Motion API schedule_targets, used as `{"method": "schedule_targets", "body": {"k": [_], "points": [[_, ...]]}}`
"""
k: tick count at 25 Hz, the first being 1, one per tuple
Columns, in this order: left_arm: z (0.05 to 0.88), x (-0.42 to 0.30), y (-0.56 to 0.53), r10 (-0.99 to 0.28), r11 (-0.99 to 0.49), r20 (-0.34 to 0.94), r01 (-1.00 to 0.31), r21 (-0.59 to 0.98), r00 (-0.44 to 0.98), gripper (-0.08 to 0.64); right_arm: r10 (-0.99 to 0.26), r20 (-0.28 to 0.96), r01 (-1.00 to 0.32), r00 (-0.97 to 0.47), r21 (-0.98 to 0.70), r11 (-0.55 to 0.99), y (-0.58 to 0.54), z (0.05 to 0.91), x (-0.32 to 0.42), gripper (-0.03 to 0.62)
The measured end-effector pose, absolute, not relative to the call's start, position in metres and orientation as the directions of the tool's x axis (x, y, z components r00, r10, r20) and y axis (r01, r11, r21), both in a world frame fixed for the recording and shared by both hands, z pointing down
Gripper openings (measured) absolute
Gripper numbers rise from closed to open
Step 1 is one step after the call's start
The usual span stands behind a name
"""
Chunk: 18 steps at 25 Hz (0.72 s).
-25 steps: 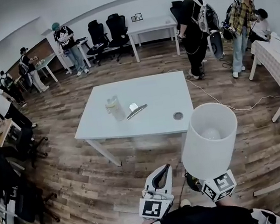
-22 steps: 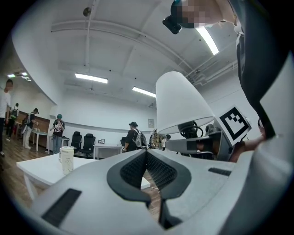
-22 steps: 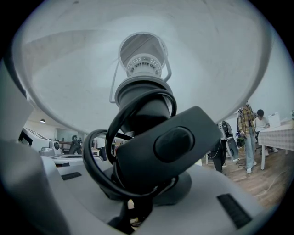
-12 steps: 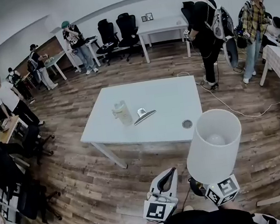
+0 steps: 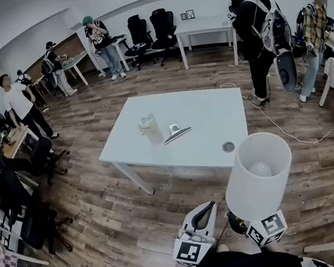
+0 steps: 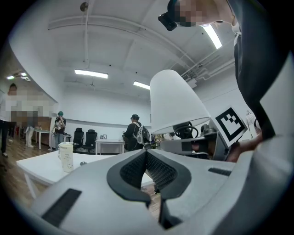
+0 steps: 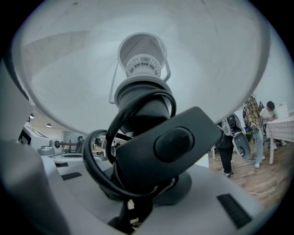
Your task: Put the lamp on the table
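The lamp (image 5: 258,175) has a white drum shade and a bulb inside; it hangs upright over the wood floor, short of the white table's (image 5: 204,116) near edge. My right gripper (image 5: 251,225) is shut on its black stem below the shade. In the right gripper view the black stem (image 7: 140,98), coiled cord and inline switch (image 7: 172,144) fill the space between the jaws of my right gripper (image 7: 138,193). My left gripper (image 5: 210,206) floats left of the lamp, shut and empty. Its tips (image 6: 146,151) meet, with the shade (image 6: 177,103) to the right.
On the table stand a pale jar (image 5: 151,129), a small metal stand with a flat disc (image 5: 176,133) and a cable hole (image 5: 228,147). A person with a backpack (image 5: 258,31) stands past the table's far right corner; a cable (image 5: 288,133) lies on the floor. More people, chairs and tables line the walls.
The head view has shifted, so the table and room sit further right and lower in frame. The lamp stays upright in my right gripper; my left gripper keeps its place beside it.
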State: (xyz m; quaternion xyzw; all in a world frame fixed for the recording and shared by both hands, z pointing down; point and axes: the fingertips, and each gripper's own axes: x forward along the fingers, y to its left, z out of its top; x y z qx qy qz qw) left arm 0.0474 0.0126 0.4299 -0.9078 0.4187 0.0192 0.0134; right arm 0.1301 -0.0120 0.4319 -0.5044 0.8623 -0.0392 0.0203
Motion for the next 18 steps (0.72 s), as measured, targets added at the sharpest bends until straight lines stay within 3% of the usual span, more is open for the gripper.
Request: {"method": "schedule_targets", "body": {"k": [18], "points": [[0.436,0.029,-0.069,-0.757,-0.652,-0.070,-0.758,0.006,0.650,0.003,-0.865,0.005,-0.863,-0.502,-0.077,0.500,-0.086,0.433,0.107,0.081]]}}
